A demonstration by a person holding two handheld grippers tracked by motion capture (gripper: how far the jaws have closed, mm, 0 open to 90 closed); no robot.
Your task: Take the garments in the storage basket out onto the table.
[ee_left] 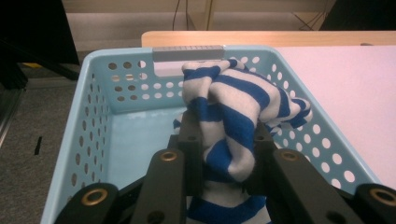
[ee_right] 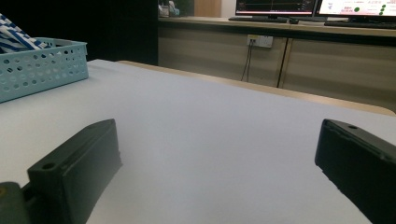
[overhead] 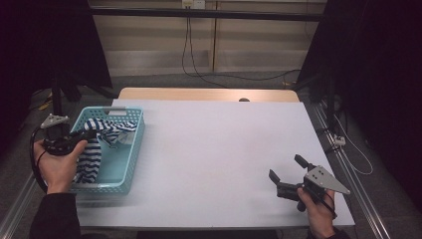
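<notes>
No legible text or labels anywhere.

That blue-and-white striped cloth (ee_left: 233,116) looks soft and knitted. The basket (ee_left: 95,121) is glossy turquoise plastic, punched with holes. The tabletop (overhead: 224,149) is smooth matt white, with a bare wood edge (overhead: 199,93) along the frame's upper middle.

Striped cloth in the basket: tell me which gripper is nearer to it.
Left. The left gripper is shut on the striped cloth over the blue basket. The right gripper stands open, far across the table, near its opposite edge.
</notes>
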